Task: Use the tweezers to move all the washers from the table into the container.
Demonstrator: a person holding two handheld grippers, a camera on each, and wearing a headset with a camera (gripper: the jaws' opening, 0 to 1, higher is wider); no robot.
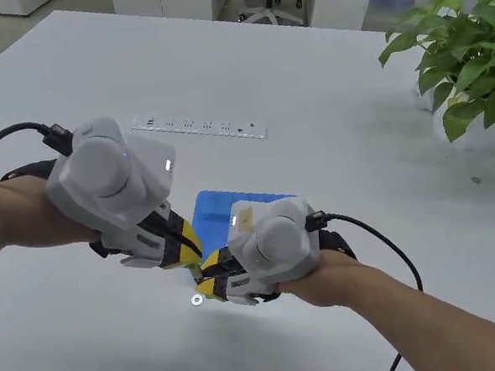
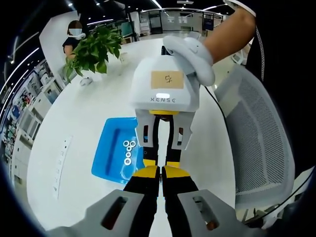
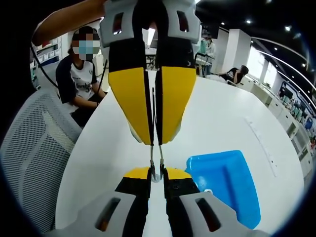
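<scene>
Left gripper (image 2: pixel 160 172): the tweezers (image 3: pixel 155 155) are being clamped between its yellow pads, with the thin tines sticking out past the pad tips.
Right gripper (image 3: pixel 157 174): its jaws are being held almost together around the tweezers' tips; whether the tips are being pressed cannot be told.
Container (image 2: pixel 111 148): the blue tray is being seen on the white table (image 1: pixel 327 105) just beyond both grippers, with four washers (image 2: pixel 129 150) clustered inside.
Loose washer (image 1: pixel 196 300): one is being left lying on the table, outside the tray, just beside the meeting jaws.

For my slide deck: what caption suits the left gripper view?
Right gripper meets the left gripper tip to tip near a blue container holding several washers.
</scene>
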